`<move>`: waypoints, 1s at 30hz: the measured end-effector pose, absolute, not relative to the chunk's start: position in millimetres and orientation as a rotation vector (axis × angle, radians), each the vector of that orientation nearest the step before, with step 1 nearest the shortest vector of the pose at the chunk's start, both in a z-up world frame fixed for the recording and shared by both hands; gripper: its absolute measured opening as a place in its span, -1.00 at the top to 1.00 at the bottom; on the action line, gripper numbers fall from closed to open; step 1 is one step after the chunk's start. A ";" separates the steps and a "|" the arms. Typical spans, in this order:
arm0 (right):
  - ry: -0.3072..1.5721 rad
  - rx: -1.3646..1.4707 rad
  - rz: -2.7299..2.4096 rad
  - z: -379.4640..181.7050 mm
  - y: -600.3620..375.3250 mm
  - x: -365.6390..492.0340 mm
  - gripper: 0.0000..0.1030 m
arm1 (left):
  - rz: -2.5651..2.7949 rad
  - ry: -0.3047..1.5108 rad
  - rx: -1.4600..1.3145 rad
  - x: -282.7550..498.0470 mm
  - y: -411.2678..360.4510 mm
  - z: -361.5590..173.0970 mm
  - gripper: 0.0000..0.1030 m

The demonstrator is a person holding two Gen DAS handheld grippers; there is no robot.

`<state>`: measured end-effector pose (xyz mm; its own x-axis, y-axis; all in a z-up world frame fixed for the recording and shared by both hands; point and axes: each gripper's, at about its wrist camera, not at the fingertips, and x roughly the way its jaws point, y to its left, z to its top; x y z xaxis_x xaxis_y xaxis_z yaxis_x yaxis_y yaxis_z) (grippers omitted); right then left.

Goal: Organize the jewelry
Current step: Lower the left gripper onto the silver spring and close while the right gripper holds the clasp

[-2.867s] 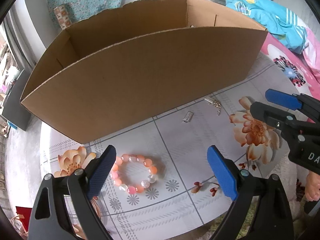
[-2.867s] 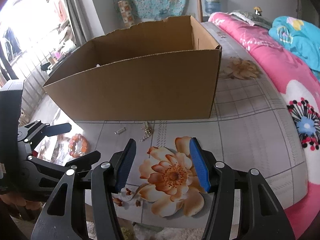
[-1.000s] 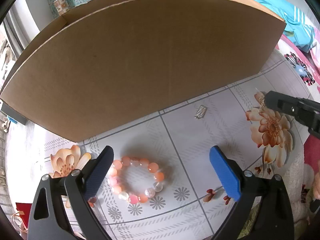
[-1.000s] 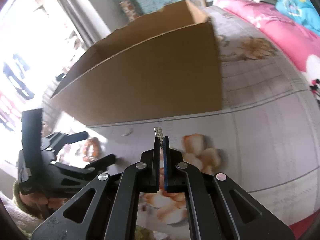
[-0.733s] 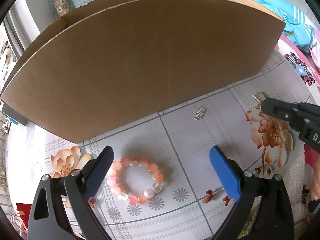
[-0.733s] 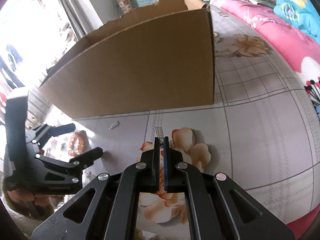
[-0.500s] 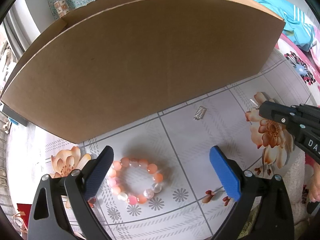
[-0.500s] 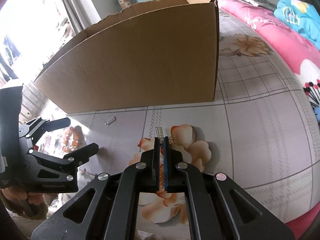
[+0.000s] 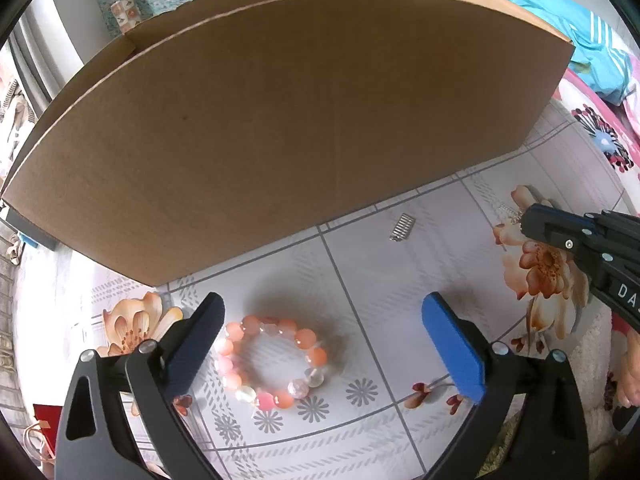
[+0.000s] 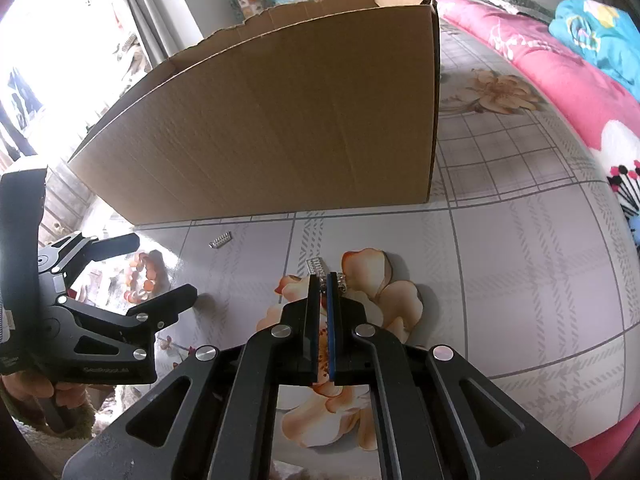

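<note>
lifted since earlier, silver chain [image 10: 320,268] seemingly pinched in right hand-held gripper [image 10: 324,278].

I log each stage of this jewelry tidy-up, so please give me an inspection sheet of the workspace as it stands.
Surface: floral, grid-patterned cloth, flat.
Job's things: bead bracelet lying between the left fingers; small silver piece loose near the cardboard box; silver chain piece pinched in the right tips.
Clutter: nothing seen.
Grippers: left gripper open over the bracelet, not touching; right gripper shut on the chain.
Cables: nothing seen.
Surroundings: pink quilt, blue bedding.
</note>
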<state>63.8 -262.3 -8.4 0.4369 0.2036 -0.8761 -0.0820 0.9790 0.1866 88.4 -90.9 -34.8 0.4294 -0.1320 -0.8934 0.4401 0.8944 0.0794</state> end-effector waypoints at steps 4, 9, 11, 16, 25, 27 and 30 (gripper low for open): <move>1.103 0.127 0.178 -8.0 -263.5 62.9 0.97 | -0.364 1.064 0.332 86.6 -92.6 -35.1 -0.89; 1.103 0.125 0.176 -7.3 -265.5 61.4 0.97 | -0.392 0.966 0.284 75.0 -88.8 -23.3 -0.88; 1.101 0.127 0.175 -6.6 -267.9 59.8 0.97 | -0.424 0.927 0.261 70.5 -87.5 -18.3 -0.82; 1.097 0.133 0.171 -6.3 -266.7 59.7 0.97 | -0.506 0.881 0.245 62.3 -91.8 -13.5 -0.40; 1.092 0.146 0.178 -5.8 -270.7 58.8 0.97 | -0.597 0.914 0.267 73.1 -102.6 -26.2 0.44; 1.091 0.152 0.180 -5.7 -272.0 58.3 0.97 | -0.614 0.917 0.279 73.7 -106.9 -28.0 0.59; 1.090 0.159 0.181 -5.7 -272.9 58.0 0.97 | -0.617 0.924 0.299 76.3 -110.8 -30.5 0.70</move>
